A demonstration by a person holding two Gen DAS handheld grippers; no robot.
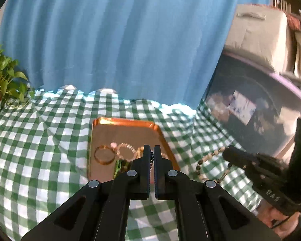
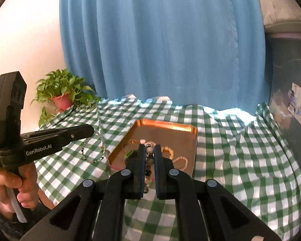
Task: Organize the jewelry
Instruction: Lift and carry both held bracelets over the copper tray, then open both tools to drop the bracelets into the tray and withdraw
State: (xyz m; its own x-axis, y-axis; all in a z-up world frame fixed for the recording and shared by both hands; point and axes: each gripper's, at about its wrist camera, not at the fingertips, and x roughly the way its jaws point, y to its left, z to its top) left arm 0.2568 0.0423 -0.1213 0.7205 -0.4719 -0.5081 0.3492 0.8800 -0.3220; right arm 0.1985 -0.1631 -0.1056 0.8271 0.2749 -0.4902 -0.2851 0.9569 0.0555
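Beaded bracelet [image 2: 149,160] is pinched between the right gripper [image 2: 149,150] fingers, hanging lengthwise along them above the copper tray [image 2: 170,128]. A thin dark chain [image 1: 151,156], apparently a necklace, is clamped in the nearly closed left gripper [image 1: 152,150]. Rings [image 1: 104,154] lie on the tray. "GenRobot.AI" marks the left tool. Farther off stands a potted plant [image 2: 63,92].

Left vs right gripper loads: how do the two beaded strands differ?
The left gripper pinches a thin strand of small dark and silvery beads, hanging over the checked cloth beside the copper tray. The right gripper clamps a chunkier bracelet of large mixed beads, above the tray. Both are gripped and lifted.
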